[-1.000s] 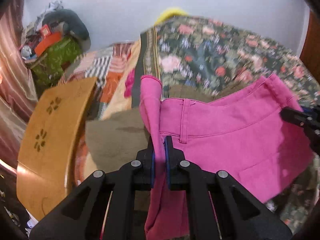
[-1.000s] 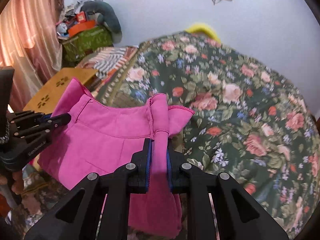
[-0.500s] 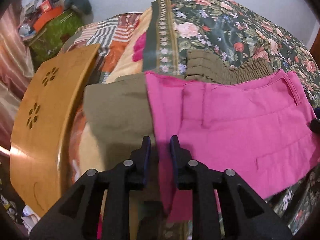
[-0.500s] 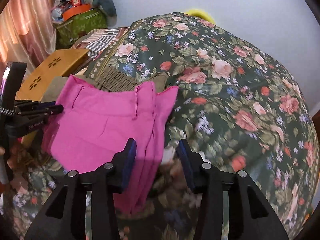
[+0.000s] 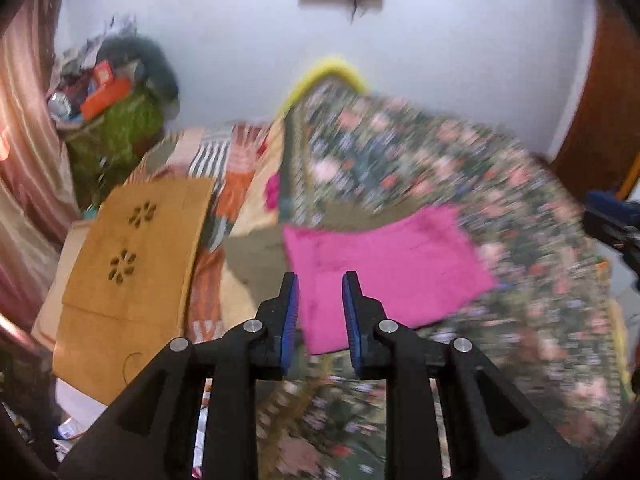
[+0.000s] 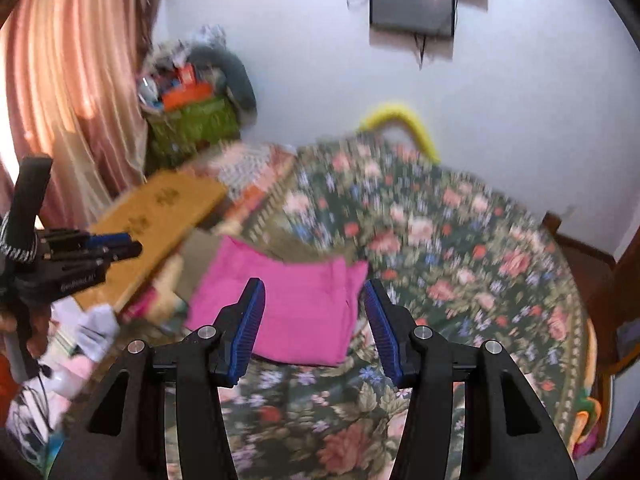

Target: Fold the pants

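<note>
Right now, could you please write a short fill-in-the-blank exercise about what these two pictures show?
1. The folded pants are ____ in colour.
2. The pants lie on a bedspread printed with ____.
3. Neither the left tool nor the right tool holds any ____.
4. The wooden board has ____-shaped cutouts.

Missing words: pink; flowers; cloth; flower
</note>
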Motion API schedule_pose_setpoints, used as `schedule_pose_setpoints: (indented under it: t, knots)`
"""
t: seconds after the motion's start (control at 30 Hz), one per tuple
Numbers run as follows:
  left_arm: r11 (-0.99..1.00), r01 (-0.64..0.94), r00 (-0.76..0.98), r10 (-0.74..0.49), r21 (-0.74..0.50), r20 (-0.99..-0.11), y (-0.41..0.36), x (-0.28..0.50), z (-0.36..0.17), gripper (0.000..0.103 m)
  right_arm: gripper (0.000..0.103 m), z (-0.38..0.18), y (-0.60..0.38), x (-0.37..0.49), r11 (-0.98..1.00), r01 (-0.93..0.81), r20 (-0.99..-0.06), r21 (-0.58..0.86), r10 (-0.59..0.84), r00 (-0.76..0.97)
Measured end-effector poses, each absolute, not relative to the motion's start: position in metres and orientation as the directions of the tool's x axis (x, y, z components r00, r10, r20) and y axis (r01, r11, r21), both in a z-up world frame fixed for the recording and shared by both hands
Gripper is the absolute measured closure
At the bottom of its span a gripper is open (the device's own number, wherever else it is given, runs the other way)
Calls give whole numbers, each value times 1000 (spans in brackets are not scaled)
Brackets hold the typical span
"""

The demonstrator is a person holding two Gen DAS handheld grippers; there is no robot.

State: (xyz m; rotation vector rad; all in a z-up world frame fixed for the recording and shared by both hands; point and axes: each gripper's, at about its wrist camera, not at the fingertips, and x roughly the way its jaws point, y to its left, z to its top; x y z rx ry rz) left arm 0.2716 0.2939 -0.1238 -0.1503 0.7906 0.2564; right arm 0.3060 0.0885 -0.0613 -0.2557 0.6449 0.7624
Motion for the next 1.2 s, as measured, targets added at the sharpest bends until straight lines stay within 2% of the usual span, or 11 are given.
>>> schedule_pose_setpoints:
  t: [0.07, 0.13, 0.27, 0.57, 0.63, 0.7, 0.8, 0.9, 0.93, 1.03, 1.2]
  knots:
    - [967, -245, 735, 135, -74, -664, 276, 244, -92, 78, 49, -34, 76, 280, 702, -712, -564, 14, 594, 574]
    - [973, -217, 782, 127, -75, -610, 258, 217, -66, 69, 41, -17, 64, 259, 703, -711, -508, 20, 620, 598]
    - [976, -217, 852, 179, -19, -492, 222, 162, -24, 66, 41, 15, 39, 213, 694, -720, -409, 26, 664, 626]
    - [976, -216, 942, 202, -24, -269, 164, 52, 25, 63, 40, 58, 0, 109, 672, -741, -211, -17, 722, 659]
    - [976, -215, 951, 204, -24, -232, 154, 36, 30, 61, 31, 59, -5, 93, 672, -740, -179, -19, 726, 664]
    - [978, -207, 957, 195, -33, -213, 147, 24, 33, 59, 29, 60, -9, 78, 671, -741, -149, -22, 730, 666]
    - [975, -216, 961, 204, -49, -187, 140, 7, 36, 46, 27, 57, -10, 66, 674, -739, -130, -23, 731, 670]
    - [972, -221, 964, 206, -77, -165, 139, -7, 35, 26, 4, 55, -13, 62, 688, -726, -114, -8, 721, 684]
    - [971, -223, 965, 208, -83, -162, 140, -9, 35, 22, 0, 54, -14, 60, 692, -722, -110, -3, 717, 688]
    - [964, -256, 958, 243, -74, -150, 138, -16, 36, 7, 0, 55, -16, 56, 713, -701, -101, 0, 698, 709]
    - [961, -266, 958, 254, -74, -136, 137, -23, 36, 0, 0, 54, -22, 57, 726, -687, -124, 32, 685, 718]
